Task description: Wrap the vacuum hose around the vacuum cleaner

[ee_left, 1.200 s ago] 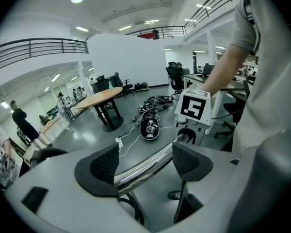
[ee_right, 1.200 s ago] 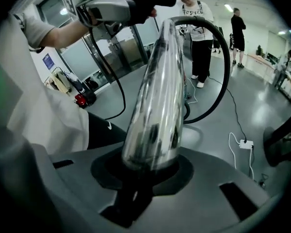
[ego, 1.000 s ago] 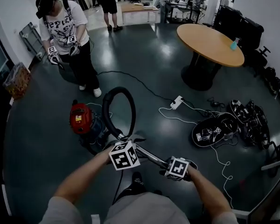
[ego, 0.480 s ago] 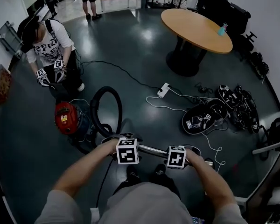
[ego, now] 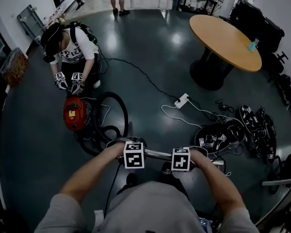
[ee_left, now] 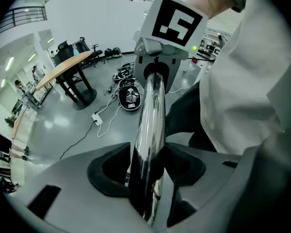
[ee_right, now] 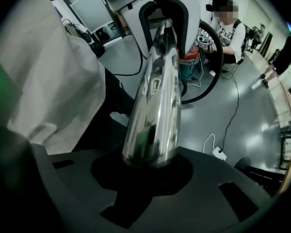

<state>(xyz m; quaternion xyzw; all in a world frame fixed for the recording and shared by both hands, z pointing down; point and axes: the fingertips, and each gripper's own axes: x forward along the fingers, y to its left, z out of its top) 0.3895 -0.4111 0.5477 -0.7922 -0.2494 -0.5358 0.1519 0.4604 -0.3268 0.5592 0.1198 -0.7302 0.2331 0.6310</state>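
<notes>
**Tube held at both ends, hose not yet wound**

The metal tube [ego: 158,154] is carried level, low in front of the body. It is pinched by the left tongs [ee_left: 146,178], whose jaws have just been closing and now sit against its shiny sides, and by the right tongs [ee_right: 153,171], which are clamped round its other end. The black hose [ego: 124,113] is seen rising from the tube's left end in one tall loop beside the red vacuum cleaner [ego: 74,113], which stands on the floor [ego: 150,67] ahead and to the left. No turn of hose has yet been laid round the body.

Several risks can be judged from here:

- The polished tube may slide or twist in the pads if it is swung quickly, since little friction is offered.
- The stiff loop may spring open if it is not pressed against the cleaner.
- The cleaner may be dragged or tipped if the hose is pulled taut.
- A second person [ego: 73,50] is crouched right at the cleaner and could be struck.
- The loose cable [ego: 136,72] near the power strip [ego: 183,101] could be snagged.
</notes>
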